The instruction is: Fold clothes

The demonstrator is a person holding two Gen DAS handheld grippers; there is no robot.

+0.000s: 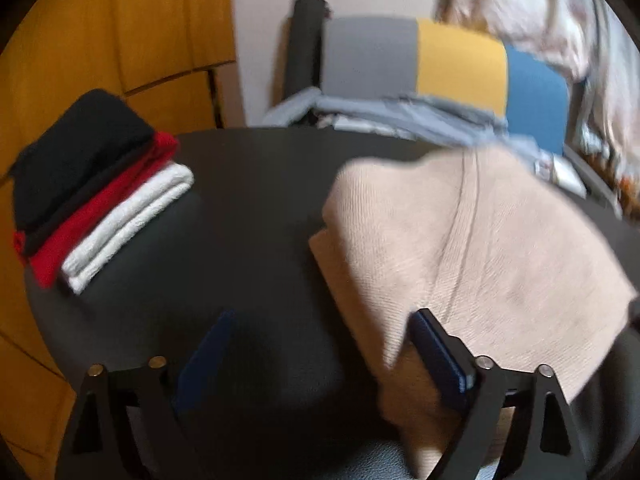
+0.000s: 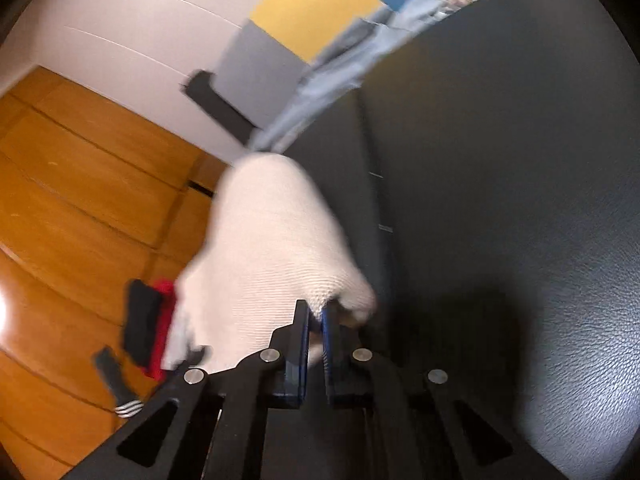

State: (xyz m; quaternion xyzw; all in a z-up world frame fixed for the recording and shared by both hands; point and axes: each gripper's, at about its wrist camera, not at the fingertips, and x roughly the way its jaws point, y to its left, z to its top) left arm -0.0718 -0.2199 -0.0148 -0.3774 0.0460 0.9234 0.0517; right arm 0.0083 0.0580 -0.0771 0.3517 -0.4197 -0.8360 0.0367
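Note:
A beige knitted garment [image 1: 472, 248] lies partly folded on the right of the dark round table [image 1: 248, 200]. My left gripper [image 1: 324, 320] is open over the table, its right finger [image 1: 436, 348] against the garment's near edge, its left finger over bare table. In the right wrist view my right gripper [image 2: 314, 312] is shut on a fold of the same beige garment [image 2: 272, 248], which is lifted above the table [image 2: 500, 200].
A stack of folded clothes, black [image 1: 80, 152] on red on white [image 1: 128, 224], sits at the table's left edge. A chair with grey, yellow and blue panels [image 1: 456, 64] holds light blue clothes [image 1: 400, 112] behind the table. The floor is wood [image 2: 80, 200].

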